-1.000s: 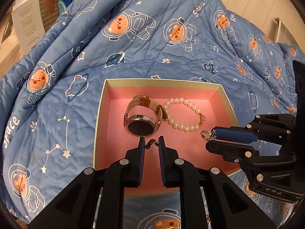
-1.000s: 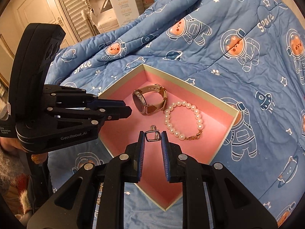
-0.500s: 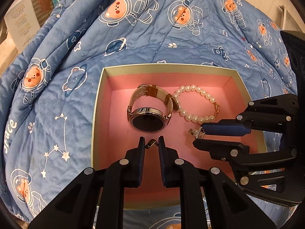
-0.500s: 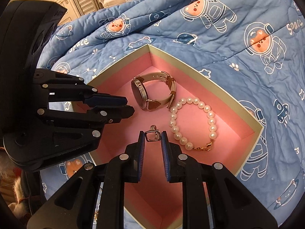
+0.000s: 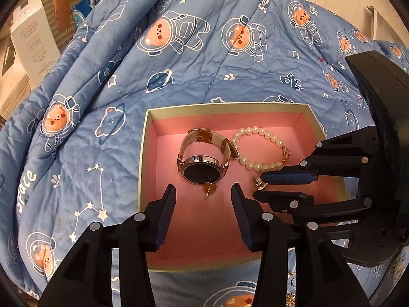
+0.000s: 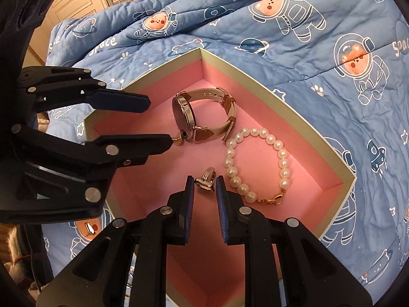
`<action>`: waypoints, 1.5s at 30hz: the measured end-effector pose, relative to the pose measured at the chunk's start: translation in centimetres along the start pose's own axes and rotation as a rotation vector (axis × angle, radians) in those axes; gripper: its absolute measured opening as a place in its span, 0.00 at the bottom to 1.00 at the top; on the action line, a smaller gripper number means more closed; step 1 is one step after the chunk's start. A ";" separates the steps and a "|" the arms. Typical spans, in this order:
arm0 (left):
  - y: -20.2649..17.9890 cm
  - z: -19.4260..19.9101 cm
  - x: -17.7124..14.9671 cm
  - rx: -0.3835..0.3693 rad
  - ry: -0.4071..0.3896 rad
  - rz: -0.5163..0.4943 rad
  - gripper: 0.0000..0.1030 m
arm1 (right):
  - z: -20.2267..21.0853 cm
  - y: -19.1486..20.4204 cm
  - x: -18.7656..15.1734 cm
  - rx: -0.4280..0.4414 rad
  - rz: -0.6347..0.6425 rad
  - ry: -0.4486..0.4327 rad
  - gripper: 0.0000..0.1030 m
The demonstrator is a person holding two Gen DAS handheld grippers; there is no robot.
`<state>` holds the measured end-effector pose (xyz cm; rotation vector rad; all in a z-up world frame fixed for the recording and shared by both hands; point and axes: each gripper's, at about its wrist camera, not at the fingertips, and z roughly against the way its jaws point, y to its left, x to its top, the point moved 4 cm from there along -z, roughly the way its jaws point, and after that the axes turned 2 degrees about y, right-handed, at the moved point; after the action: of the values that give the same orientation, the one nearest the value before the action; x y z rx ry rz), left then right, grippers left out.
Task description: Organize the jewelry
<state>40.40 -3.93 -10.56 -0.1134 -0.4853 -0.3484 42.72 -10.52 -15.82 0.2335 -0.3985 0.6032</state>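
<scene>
The left gripper (image 5: 203, 195) is standing open over the pink floor of the box (image 5: 144, 158), its jaws having just been spreading, and the small gold earring (image 5: 209, 188) it was carrying is lying loose between them, just in front of the watch (image 5: 202, 162) and clear of both pads in the left wrist view. In the right wrist view that earring (image 6: 178, 140) is appearing right at the tip of the lower left finger, so whether it is truly free there I cannot tell. The right gripper (image 6: 205, 182) is pinching a small silver earring (image 6: 205, 179) tight between its pads, low over the box floor and just beside the pearl bracelet (image 6: 258, 163). The box is sitting on a bed under a blue quilt (image 5: 204, 64). The step in hand appears to be setting both earrings down inside the box. To do it well, the left hand is best lifting straight up and away, so a finger is not dragging the gold earring or nudging the watch. The right hand is best lowering until the silver earring is nearly touching the pink floor, then opening gently, keeping it off the pearls so the pieces are not tangling. Since the quilt is soft, pressing on the box rim is risking a tilt that could send everything sliding.
</scene>
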 end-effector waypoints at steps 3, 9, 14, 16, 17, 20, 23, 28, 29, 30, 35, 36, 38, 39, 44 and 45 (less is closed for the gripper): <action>0.4 1.4 -0.2 -0.009 -0.037 0.017 0.51 | 0.6 0.1 0.0 0.013 -0.007 -0.022 0.24; 1.3 4.3 -1.9 -0.019 -0.126 0.080 0.67 | 3.9 0.2 -0.5 -0.007 -0.050 -0.128 0.40; 1.4 6.5 -4.7 -0.029 -0.203 0.115 0.76 | 7.7 1.2 -2.4 -0.007 -0.088 -0.242 0.46; 1.1 6.8 -6.0 -0.033 -0.218 0.119 0.76 | 8.6 2.0 -3.6 -0.006 -0.089 -0.260 0.46; 1.1 7.0 -6.6 -0.036 -0.222 0.123 0.76 | 8.9 2.3 -4.2 -0.008 -0.090 -0.269 0.46; 0.7 7.3 -8.7 -0.051 -0.225 0.140 0.76 | 9.6 3.5 -6.0 -0.009 -0.095 -0.279 0.46; 0.4 7.4 -10.9 -0.042 -0.218 0.143 0.76 | 9.9 4.5 -7.9 -0.018 -0.092 -0.285 0.46; -0.1 6.9 -13.8 -0.067 -0.199 0.173 0.76 | 9.0 5.9 -10.6 -0.008 -0.087 -0.252 0.46; -0.1 6.8 -14.3 -0.071 -0.192 0.185 0.75 | 8.7 6.2 -11.1 -0.013 -0.087 -0.244 0.46; -0.1 6.7 -14.7 -0.071 -0.190 0.195 0.75 | 8.5 6.4 -11.6 -0.012 -0.085 -0.237 0.46; -0.3 6.3 -16.4 -0.086 -0.187 0.232 0.68 | 7.3 7.1 -13.5 0.002 -0.092 -0.197 0.46; -0.4 6.3 -16.5 -0.083 -0.187 0.234 0.67 | 7.0 7.2 -13.8 0.004 -0.096 -0.189 0.46; -0.7 6.2 -16.8 -0.072 -0.189 0.230 0.64 | 6.5 7.3 -14.2 0.005 -0.101 -0.176 0.46; -0.9 6.1 -16.9 -0.067 -0.190 0.225 0.63 | 6.2 7.4 -14.4 0.005 -0.102 -0.171 0.46; -1.8 5.5 -17.0 -0.040 -0.179 0.192 0.52 | 5.4 7.7 -14.6 -0.022 -0.079 -0.158 0.40; -1.9 5.4 -17.0 -0.034 -0.178 0.186 0.49 | 5.3 7.7 -14.6 -0.026 -0.078 -0.158 0.39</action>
<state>23.36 0.45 -13.86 -0.2221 -0.6399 -0.1645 25.67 -13.46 -16.54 0.2717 -0.5468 0.5045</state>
